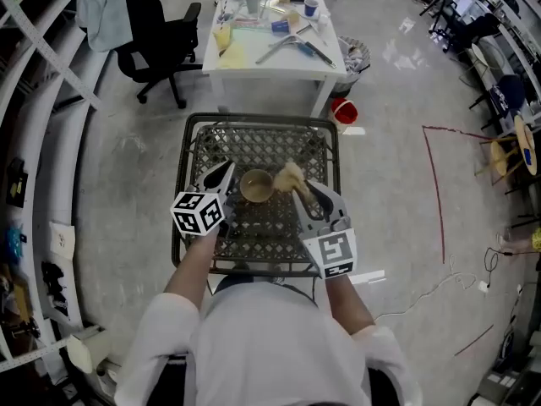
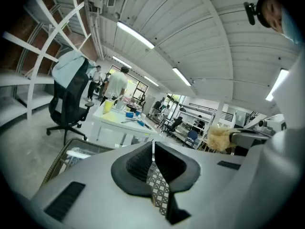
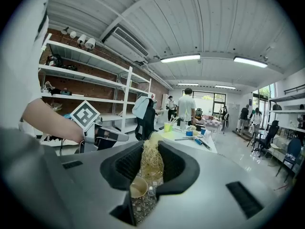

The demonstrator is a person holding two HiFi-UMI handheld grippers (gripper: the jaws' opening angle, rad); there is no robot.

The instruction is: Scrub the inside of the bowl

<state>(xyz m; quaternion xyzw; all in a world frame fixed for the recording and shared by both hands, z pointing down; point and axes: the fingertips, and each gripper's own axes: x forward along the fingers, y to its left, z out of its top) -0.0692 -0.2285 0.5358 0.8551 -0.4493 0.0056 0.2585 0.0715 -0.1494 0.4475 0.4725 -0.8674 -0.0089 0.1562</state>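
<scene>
A small tan bowl [image 1: 256,186] stands upright on the dark metal mesh table [image 1: 262,146]. My right gripper [image 1: 303,188] is just to the bowl's right, shut on a straw-coloured fibre scrubber [image 1: 289,177] held over the bowl's right rim. In the right gripper view the scrubber [image 3: 151,160] fills the gap between the jaws of the right gripper [image 3: 151,168], with the bowl [image 3: 138,188] below it. My left gripper [image 1: 223,173] hangs at the bowl's left, shut and empty. In the left gripper view the left gripper [image 2: 152,149] has its jaws meeting, with only mesh behind them.
Behind the mesh table stands a white table [image 1: 270,57] cluttered with cups and tools. A black office chair [image 1: 156,36] is at the back left, a red bucket [image 1: 344,111] by the white table's leg. Red tape [image 1: 435,184] marks the floor at right. Shelving runs along the left.
</scene>
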